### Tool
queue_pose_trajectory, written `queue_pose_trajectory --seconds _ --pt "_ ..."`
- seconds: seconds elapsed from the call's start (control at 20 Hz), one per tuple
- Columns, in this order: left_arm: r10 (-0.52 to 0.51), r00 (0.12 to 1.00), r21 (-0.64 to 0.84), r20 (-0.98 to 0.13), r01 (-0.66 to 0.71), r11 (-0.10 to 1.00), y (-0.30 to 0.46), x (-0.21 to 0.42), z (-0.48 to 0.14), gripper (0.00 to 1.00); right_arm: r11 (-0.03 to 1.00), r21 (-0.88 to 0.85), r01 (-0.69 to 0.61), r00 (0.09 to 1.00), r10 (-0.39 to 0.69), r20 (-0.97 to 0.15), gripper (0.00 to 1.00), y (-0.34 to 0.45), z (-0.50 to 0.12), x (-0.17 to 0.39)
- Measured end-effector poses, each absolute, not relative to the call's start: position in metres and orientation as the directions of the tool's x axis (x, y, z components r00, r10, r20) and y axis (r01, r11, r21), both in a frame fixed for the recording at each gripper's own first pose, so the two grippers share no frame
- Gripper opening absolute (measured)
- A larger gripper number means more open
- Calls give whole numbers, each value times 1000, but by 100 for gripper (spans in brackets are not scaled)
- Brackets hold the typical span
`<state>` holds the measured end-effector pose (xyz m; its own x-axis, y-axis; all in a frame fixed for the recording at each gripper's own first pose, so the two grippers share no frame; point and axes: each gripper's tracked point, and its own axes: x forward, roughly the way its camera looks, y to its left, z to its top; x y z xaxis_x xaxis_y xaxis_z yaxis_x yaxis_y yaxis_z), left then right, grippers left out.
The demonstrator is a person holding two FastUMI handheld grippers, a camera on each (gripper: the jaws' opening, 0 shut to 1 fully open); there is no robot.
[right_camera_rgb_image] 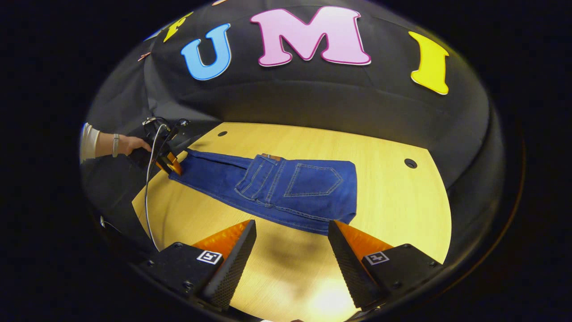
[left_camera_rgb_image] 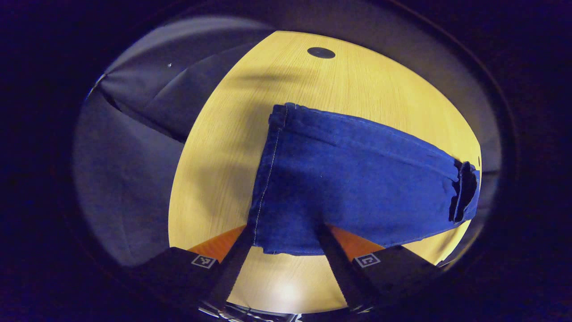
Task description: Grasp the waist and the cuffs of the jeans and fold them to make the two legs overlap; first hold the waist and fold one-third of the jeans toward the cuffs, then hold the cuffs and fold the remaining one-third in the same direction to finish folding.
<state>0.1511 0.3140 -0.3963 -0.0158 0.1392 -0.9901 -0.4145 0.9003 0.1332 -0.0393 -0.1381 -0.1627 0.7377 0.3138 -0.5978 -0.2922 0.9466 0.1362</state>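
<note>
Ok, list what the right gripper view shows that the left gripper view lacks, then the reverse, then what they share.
Right gripper view alone: the back pocket on the folded waist part, the left gripper at the cuff end, and the hand holding it. Left gripper view alone: a close look at the cuff hem between the left gripper's open fingers. Shared: the jeans on the wooden table.

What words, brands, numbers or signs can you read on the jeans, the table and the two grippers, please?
jeans: tan waistband patch, too small to read.
left gripper: square coded marker, a pattern, no words.
right gripper: the same kind of marker, no words.
table: no text.
</note>
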Motion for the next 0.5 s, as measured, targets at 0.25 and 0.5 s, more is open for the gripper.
queue_pose_trajectory --seconds 0.25,0.5 --pt "140 -45 146 -989 -400 905 313 150 -397 99 946 175 -272 740 322 -590 99 -139 -157 -32" --pt "149 -42 153 -988 -416 897 303 153 -398 89 940 190 -282 729 339 -595 99 -137 -158 -35"
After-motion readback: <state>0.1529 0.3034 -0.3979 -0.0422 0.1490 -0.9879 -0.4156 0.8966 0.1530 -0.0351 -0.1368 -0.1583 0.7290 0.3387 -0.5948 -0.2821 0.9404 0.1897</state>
